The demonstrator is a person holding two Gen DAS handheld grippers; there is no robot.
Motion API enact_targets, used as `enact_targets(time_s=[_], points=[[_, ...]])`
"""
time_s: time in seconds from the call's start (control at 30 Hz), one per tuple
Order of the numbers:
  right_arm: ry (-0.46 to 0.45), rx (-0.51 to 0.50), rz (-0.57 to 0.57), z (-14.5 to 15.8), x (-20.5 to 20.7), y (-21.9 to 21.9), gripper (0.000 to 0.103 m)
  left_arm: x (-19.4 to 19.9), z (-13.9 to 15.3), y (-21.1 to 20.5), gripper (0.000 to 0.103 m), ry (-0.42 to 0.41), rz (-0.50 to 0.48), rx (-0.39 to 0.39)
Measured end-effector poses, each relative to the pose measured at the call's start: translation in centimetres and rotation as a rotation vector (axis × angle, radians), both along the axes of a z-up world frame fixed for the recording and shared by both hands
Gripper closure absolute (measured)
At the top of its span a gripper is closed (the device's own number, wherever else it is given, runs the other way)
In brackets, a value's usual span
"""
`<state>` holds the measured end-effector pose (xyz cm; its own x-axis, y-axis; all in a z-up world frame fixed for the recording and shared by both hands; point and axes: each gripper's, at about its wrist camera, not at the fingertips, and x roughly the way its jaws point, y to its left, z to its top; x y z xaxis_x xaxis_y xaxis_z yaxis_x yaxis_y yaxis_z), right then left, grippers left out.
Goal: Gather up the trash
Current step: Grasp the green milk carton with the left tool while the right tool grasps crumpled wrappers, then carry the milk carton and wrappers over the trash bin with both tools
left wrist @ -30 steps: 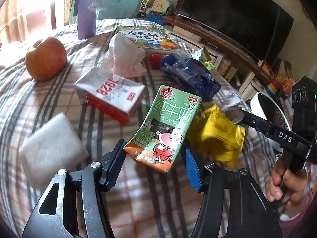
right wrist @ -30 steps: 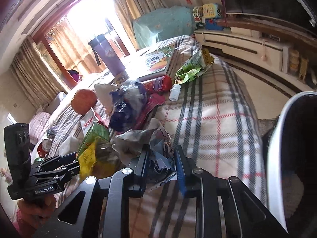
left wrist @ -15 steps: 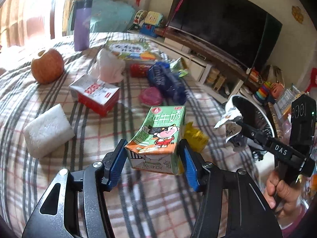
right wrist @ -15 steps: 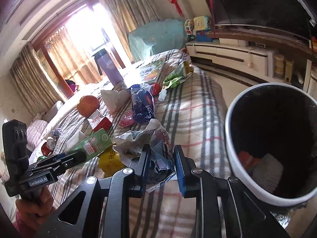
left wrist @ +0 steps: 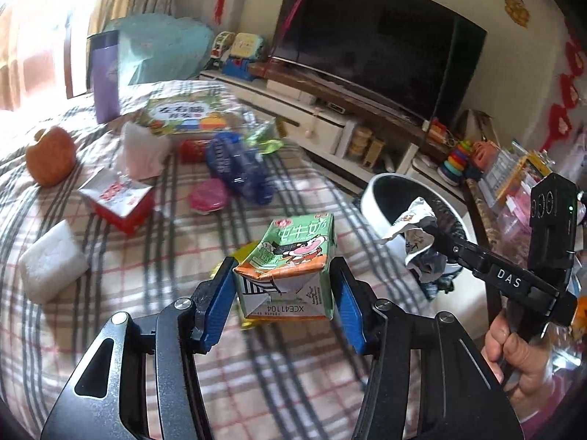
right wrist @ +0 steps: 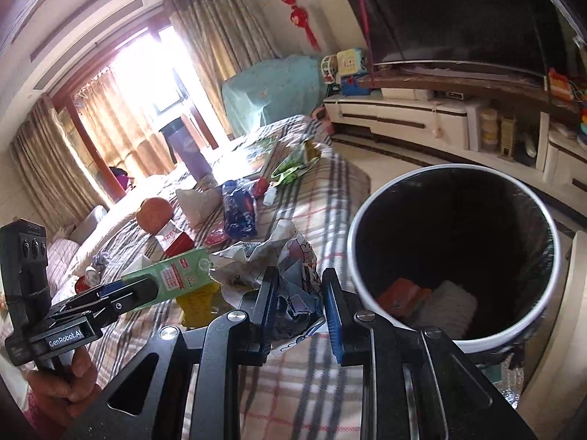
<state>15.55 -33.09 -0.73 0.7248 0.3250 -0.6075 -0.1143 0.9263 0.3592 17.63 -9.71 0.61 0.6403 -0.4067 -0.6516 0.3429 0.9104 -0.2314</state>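
My left gripper [left wrist: 284, 286] is shut on a green milk carton [left wrist: 293, 256] and holds it above the plaid bed; the carton also shows in the right wrist view [right wrist: 172, 278]. My right gripper [right wrist: 299, 304] is shut on a crumpled paper wrapper [right wrist: 290, 275], also seen in the left wrist view [left wrist: 414, 231], held beside the rim of the white trash bin [right wrist: 543, 216]. The bin [left wrist: 370, 198] has a black liner with an orange item and a white item inside. A yellow wrapper [right wrist: 196, 300] lies on the bed under the carton.
On the bed lie a red-and-white box [left wrist: 117, 198], a white sponge-like block [left wrist: 51, 260], an apple [left wrist: 49, 154], a blue bag [left wrist: 238, 165], a pink lid [left wrist: 207, 196], a tissue [left wrist: 141, 146], a book [left wrist: 183, 113] and a purple cup [left wrist: 104, 73]. A TV stand [right wrist: 458, 117] runs behind the bin.
Both grippers have lifted with their loads and swung right toward the bin. The right gripper with the crumpled paper is now beside the bin's rim; the carton is off the bed.
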Motion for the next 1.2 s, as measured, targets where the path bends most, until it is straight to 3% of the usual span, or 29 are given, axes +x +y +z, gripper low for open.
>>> enact_targets(time_s=[0.47,1.2], points=[[-0.007,0.0,-0.106,0.2,-1.9,-4.8,0.079,-1.0,0.9,-6.8,0.053,-0.038,-0.13,0.027],[0.013,-0.007,-0.192,-0.4,-2.2,-9.5,0.079,-0.2,2.0,-12.6,0.053,-0.064,-0.215,0.043]])
